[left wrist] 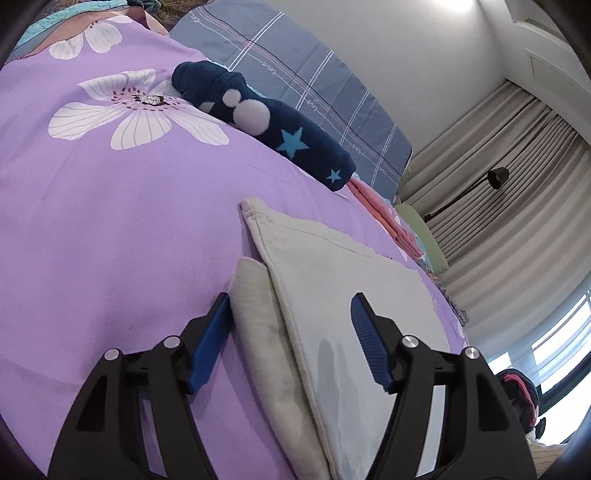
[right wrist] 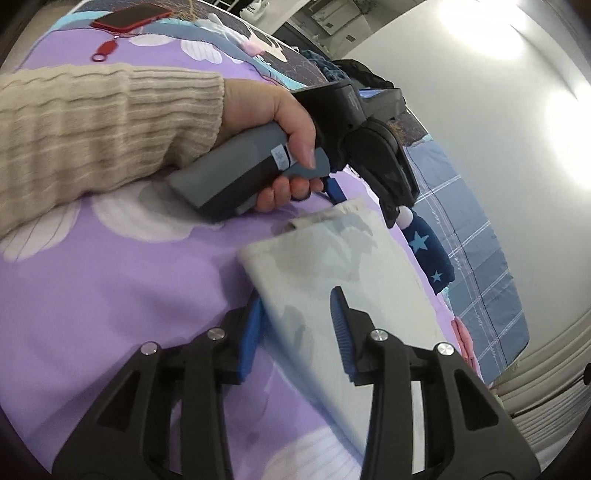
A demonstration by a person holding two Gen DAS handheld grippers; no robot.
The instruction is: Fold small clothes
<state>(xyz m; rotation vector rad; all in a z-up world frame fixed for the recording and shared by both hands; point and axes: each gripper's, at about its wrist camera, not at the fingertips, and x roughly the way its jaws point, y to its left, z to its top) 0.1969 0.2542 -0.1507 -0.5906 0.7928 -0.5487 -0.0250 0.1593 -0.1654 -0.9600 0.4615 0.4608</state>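
Note:
A pale cream small garment (left wrist: 332,280) lies folded on the purple flowered bedspread (left wrist: 110,221). My left gripper (left wrist: 291,306) is open, its blue pads astride the garment's near folded edge, one on the bedspread side and one over the cloth. In the right wrist view the same garment (right wrist: 332,266) lies between my right gripper's (right wrist: 299,299) open blue pads, at its other end. The left gripper (right wrist: 369,166), held in a hand with a beige knit sleeve, sits at the garment's far end.
A navy star-patterned folded garment (left wrist: 266,118) lies farther back on the bed, with pink folded clothes (left wrist: 384,218) beside it and a grey plaid pillow (left wrist: 295,74) behind. A red phone (right wrist: 129,18) lies at the bed's far corner. Curtains and a lamp stand beyond.

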